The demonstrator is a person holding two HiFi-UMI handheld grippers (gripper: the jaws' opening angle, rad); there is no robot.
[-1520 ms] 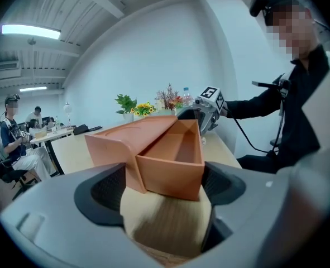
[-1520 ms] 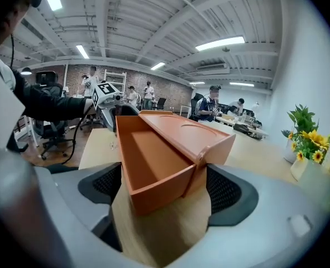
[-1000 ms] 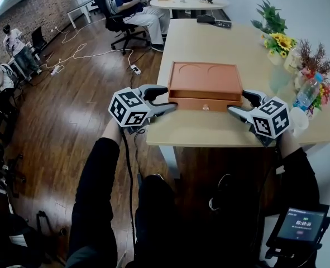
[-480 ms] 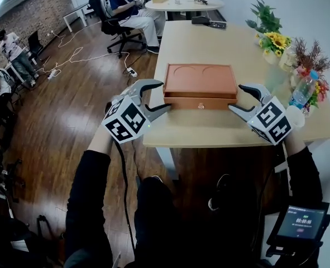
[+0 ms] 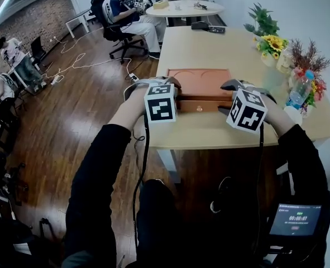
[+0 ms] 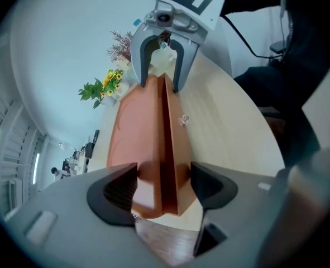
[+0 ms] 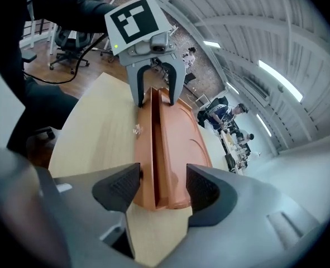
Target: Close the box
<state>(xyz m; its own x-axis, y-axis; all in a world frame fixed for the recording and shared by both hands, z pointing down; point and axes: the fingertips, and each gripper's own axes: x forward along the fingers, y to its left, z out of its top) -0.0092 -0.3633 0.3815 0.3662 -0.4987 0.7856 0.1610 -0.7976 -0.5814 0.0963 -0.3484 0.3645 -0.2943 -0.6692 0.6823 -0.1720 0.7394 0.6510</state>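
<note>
An orange-brown wooden box (image 5: 201, 84) lies on the light wood table (image 5: 209, 43), with a small clear knob (image 5: 198, 108) on its front. The lid lies flat over the base, with a dark slit between them (image 7: 153, 149). My left gripper (image 5: 169, 91) straddles the box's left end (image 6: 153, 149); its jaws are opening, the lid and base between the pads (image 6: 117, 191). My right gripper (image 5: 227, 96) straddles the right end (image 7: 173, 133), one pad (image 7: 120, 186) against the base and a thin gap at the lid. Each gripper view shows the opposite gripper (image 6: 159, 85) (image 7: 154, 99) at the far end.
Potted flowers (image 5: 271, 41), a water bottle (image 5: 297, 91) and a white cup (image 5: 292, 115) stand along the table's right edge. A person sits on an office chair (image 5: 125, 10) by a round white table (image 5: 181, 7) behind. A small screen (image 5: 294, 219) is at lower right.
Both grippers have moved inward from beside the box onto its two ends. The left one had swung away to the left, then came back with its jaws wider.
</note>
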